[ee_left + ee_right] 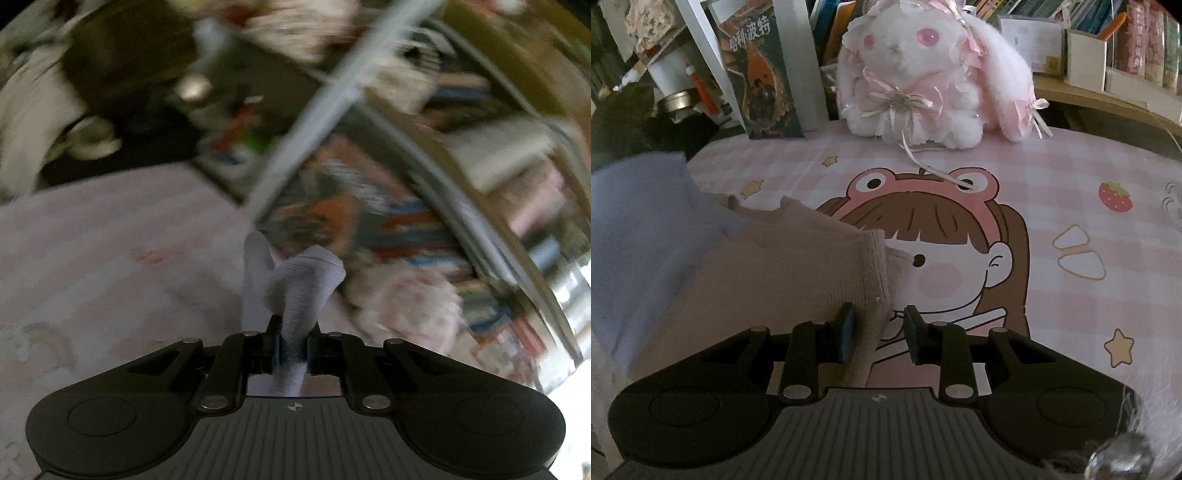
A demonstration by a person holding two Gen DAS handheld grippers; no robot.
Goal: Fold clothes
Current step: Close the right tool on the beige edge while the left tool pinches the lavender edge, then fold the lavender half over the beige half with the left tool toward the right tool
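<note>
Left gripper [291, 345]: nearest the lens in the left wrist view, jaws drawn in tight on a pale lavender sock [295, 291], which bunches up above the pads and trails down below them.
Lavender sock, position: clamped between the left jaws, its ribbed cuff flopping to the right; the pink surface [110, 258] lies behind it, and the rest of that view is smeared by blur.
Lavender cloth [646, 240]: in the right wrist view, a soft mass of the same colour fills the left edge, lying over the left part of a beige garment [783, 280].
Beige garment: spread on the pink checked mat [1071, 177], ribbed hem pointing right, partly covering the printed cartoon girl [945, 258].
Right gripper [879, 334]: jaws partly apart, straddling the ribbed hem; the left pad sits on the cloth, the right pad stands clear over the mat, so nothing is pinched.
Book [757, 74]: upright at the far left of the mat.
Plush rabbit [923, 74]: white and pink, sitting at the far edge, right of the book.
</note>
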